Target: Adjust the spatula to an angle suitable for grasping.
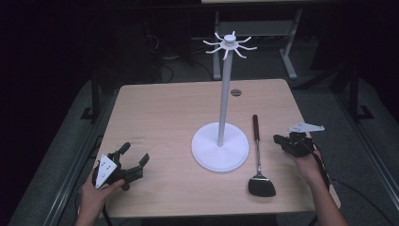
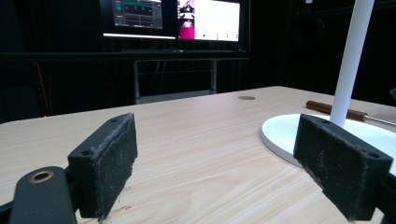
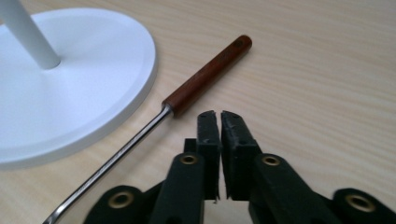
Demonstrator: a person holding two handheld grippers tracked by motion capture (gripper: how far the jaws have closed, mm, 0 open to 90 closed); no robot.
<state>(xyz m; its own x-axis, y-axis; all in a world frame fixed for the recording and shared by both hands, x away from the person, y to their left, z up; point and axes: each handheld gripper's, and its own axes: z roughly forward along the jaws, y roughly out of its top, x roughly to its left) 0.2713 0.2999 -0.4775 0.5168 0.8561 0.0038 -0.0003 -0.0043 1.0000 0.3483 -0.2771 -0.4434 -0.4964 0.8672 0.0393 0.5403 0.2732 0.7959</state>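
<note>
Right now my right gripper (image 3: 219, 116) sits clenched on nothing beside the spatula (image 1: 258, 155), which lies flat near the hook stand (image 1: 221, 141); my left gripper (image 1: 134, 160) rests spread wide, ready to assist.

The right gripper (image 3: 220, 115) sits low over the wooden table (image 3: 327, 70), its two black jaws pressed together with nothing between them. Just beyond their tips lies a utensil's brown wooden handle (image 3: 208, 74), its metal shaft (image 3: 112, 161) running toward the near left. The stand's white round base (image 3: 79, 88) lies beside it on the left, its post (image 3: 28, 32) rising at the far left.
</note>
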